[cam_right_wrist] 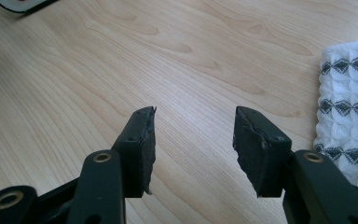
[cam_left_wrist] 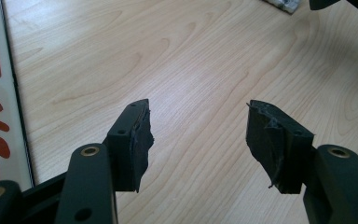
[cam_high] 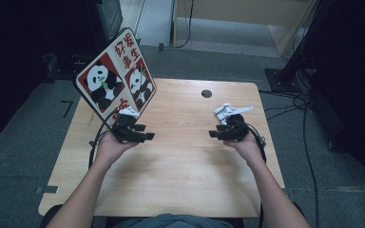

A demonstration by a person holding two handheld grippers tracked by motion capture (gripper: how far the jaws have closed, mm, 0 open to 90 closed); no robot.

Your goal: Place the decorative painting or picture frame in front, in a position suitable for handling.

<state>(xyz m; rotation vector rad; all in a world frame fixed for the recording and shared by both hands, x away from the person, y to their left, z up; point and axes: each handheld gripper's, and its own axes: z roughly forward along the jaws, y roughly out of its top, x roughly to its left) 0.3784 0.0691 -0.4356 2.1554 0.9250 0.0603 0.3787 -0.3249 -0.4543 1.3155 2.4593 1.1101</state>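
Lab: bare table point(cam_high: 180, 180), trailing cables point(cam_high: 309, 142)

The white cloth point(cam_high: 227, 112) lies bunched on the wooden table point(cam_high: 180, 166), toward its far right part, just beyond the right gripper point(cam_high: 214, 134). In the right gripper view its fabric point(cam_right_wrist: 349, 112) is a puffy white weave crossed by rows of grey diamond shapes, and it rests flat at the right edge, just beside the jaw on that side and untouched by it, with bare wood between the jaws
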